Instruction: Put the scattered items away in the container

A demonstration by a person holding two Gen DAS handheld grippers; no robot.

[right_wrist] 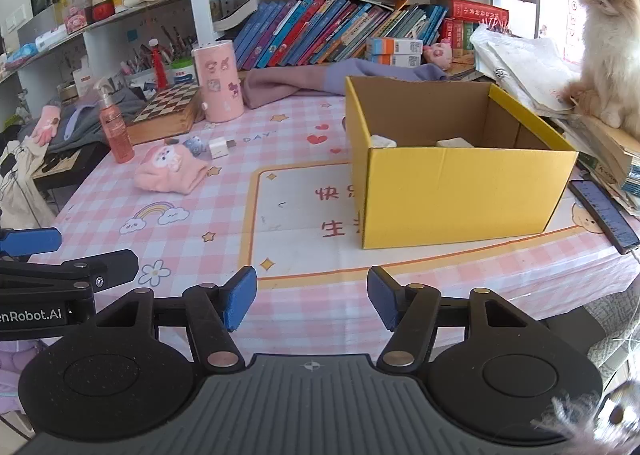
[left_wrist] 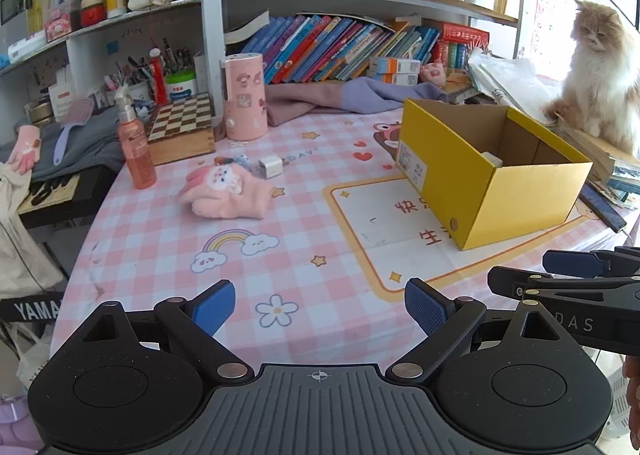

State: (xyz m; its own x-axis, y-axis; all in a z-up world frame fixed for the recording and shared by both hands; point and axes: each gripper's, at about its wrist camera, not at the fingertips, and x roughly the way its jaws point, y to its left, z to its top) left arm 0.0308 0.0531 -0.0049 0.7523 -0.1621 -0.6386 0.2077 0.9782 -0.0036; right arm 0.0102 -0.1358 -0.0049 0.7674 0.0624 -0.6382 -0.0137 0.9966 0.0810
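Both the left gripper (left_wrist: 320,305) and the right gripper (right_wrist: 312,297) are held open and empty over the counter's (left_wrist: 160,247) near edge. The pink glove (left_wrist: 228,191) and white charger (left_wrist: 270,167) are left toward the far-left corner, beside a spray bottle (left_wrist: 136,147) that could be toppled by a reach. The yellow box (right_wrist: 460,191) is set toward the right edge, where the cat (right_wrist: 610,39) could be startled.

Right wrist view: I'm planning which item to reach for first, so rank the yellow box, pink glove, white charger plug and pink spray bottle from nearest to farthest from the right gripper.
1. yellow box, ahead, slightly right
2. pink glove, ahead left
3. white charger plug, just behind the glove
4. pink spray bottle, far left
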